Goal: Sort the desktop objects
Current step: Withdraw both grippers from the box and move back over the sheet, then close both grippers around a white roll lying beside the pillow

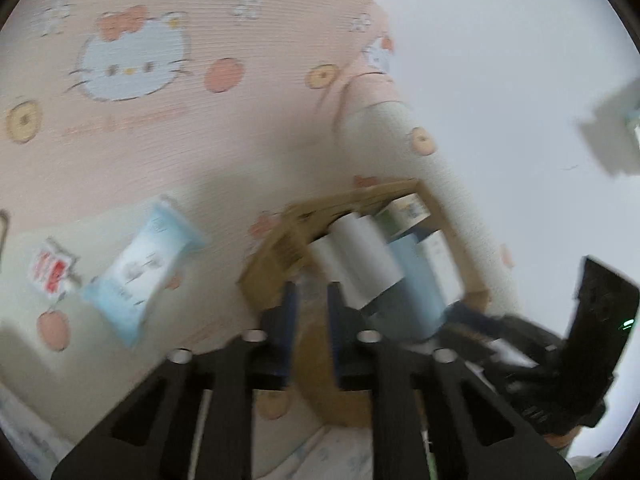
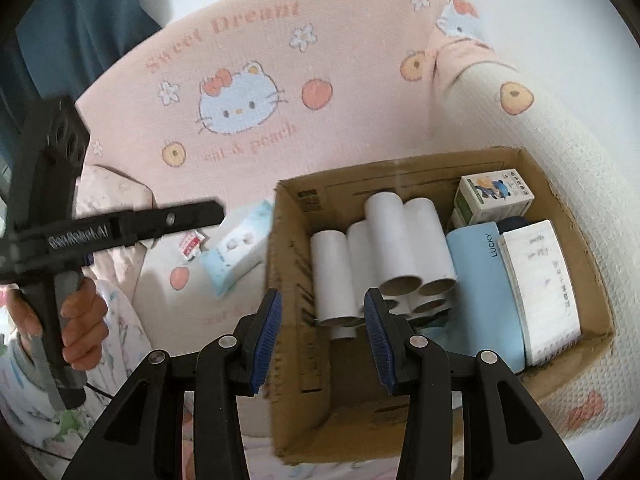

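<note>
My left claw (image 1: 310, 294) is nearly clenched on nothing above the box (image 2: 400, 420); my right claw (image 2: 322, 314) hangs released over the tubes (image 2: 404, 240) inside. A tissue pack (image 2: 236, 248) lies beside the box on the blanket (image 2: 260, 40).

matt brown cardboard box (image 2: 400, 412), white paper tubes (image 2: 400, 240), pink woven cloth (image 2: 248, 40).

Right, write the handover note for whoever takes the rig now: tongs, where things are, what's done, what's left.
Left tongs: nearly shut, nothing between them, over the cardboard box's near edge.
Right tongs: open, empty, above the box.
In the box: paper tubes, light blue notebook, white pad, small carton.
Still out on the pink blanket: blue tissue pack and red-and-white sachet, left of the box.
Left: box those two.
</note>
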`<state>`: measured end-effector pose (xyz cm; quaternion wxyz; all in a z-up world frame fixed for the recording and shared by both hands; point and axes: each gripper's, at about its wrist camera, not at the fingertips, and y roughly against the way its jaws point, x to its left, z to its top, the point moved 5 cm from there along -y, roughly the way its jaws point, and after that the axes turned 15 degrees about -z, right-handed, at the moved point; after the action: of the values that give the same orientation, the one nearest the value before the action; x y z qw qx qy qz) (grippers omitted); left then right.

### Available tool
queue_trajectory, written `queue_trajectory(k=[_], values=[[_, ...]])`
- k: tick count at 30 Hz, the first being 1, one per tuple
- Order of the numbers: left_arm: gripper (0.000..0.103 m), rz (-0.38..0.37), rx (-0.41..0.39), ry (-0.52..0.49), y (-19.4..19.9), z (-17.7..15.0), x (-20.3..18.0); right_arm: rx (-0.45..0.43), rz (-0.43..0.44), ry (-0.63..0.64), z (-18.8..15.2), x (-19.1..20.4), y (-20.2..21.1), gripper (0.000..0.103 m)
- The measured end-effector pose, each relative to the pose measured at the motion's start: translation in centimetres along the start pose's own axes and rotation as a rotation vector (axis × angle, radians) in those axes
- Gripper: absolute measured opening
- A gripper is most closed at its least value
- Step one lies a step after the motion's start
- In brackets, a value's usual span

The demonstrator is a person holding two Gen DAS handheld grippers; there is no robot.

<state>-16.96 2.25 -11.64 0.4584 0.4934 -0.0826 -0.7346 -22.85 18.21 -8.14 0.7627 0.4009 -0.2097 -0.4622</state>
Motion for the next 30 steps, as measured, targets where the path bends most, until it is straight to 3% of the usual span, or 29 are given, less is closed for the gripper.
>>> queue_trajectory(k=[3,6,10,15,20,25,30], values=[[0.007,0.033,0.006,-0.007,1.1,-1.6,1.7,-0.061,-0.027,0.007,-0.8,1.5,0.8,0.04],[0.007,0.04,0.013,0.006,2.2,-3.4,3.5,-0.107,0.001,0.008,-2.3,3.8,2.1,0.04],[0.007,0.056,-0.017,0.003,3.7,-5.2,5.4,-0.121,0.018,-0.012,-4.3,6.2,2.2,0.04],[0.007,0.134,-0.068,-0.115,5.8,-6.5,7.0,-0.121,0.027,-0.021,-5.7,8.6,1.5,0.04],[0.007,0.237,-0.07,-0.227,7.5,-7.6,9.2,-0.159,0.015,0.046,-5.9,12.2,1.3,0.04],[0.007,0.311,-0.105,-0.195,9.5,-7.7,12.5,-0.16,0.057,0.089,-5.6,15.9,0.0,0.04],[0.007,0.349,-0.2,-0.058,13.6,-6.9,17.3,-0.122,0.146,0.068,-4.5,19.0,-2.1,0.04]])
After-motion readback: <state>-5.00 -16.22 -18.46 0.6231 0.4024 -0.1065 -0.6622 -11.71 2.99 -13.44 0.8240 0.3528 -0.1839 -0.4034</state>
